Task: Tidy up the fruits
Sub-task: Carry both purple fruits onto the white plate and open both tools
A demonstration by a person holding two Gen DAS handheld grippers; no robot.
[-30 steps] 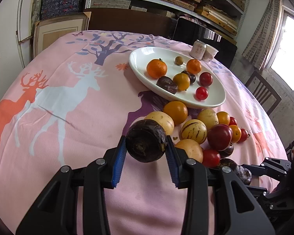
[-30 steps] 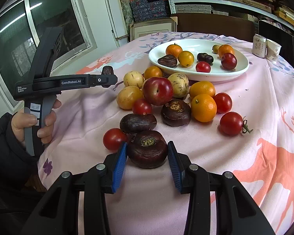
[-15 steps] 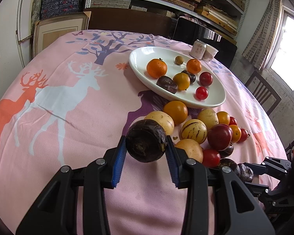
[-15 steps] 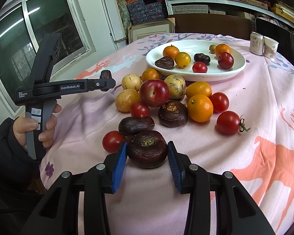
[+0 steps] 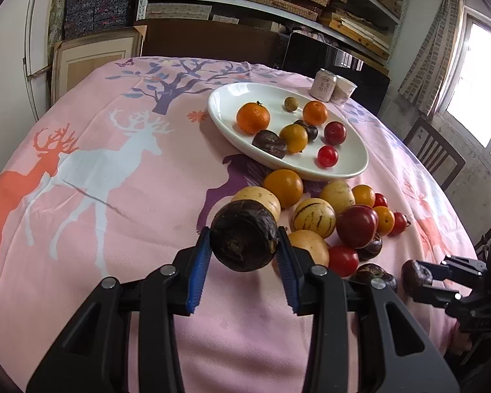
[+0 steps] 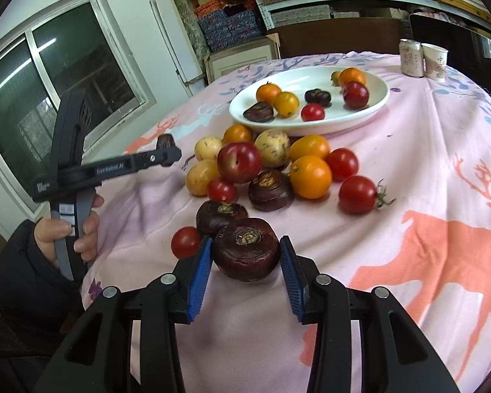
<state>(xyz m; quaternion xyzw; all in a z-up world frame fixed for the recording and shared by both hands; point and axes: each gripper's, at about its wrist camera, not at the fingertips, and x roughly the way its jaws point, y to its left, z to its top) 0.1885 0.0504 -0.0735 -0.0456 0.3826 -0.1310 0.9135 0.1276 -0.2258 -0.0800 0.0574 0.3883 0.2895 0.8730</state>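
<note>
I've got both tongs clamped: left gripper (image 5: pixel 244 257) and right gripper (image 6: pixel 245 260) each hold a dark purple round fruit (image 5: pixel 244 239). White oval plate (image 5: pixel 226 98) holds eight; about fifteen remain on the pink deer-print cloth (image 5: pixel 114 196).

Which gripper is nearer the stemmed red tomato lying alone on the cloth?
Right. The right gripper, shut on a dark fruit, is just short of the stemmed tomato. The left gripper, holding another dark fruit, is beyond the fruit pile.
</note>
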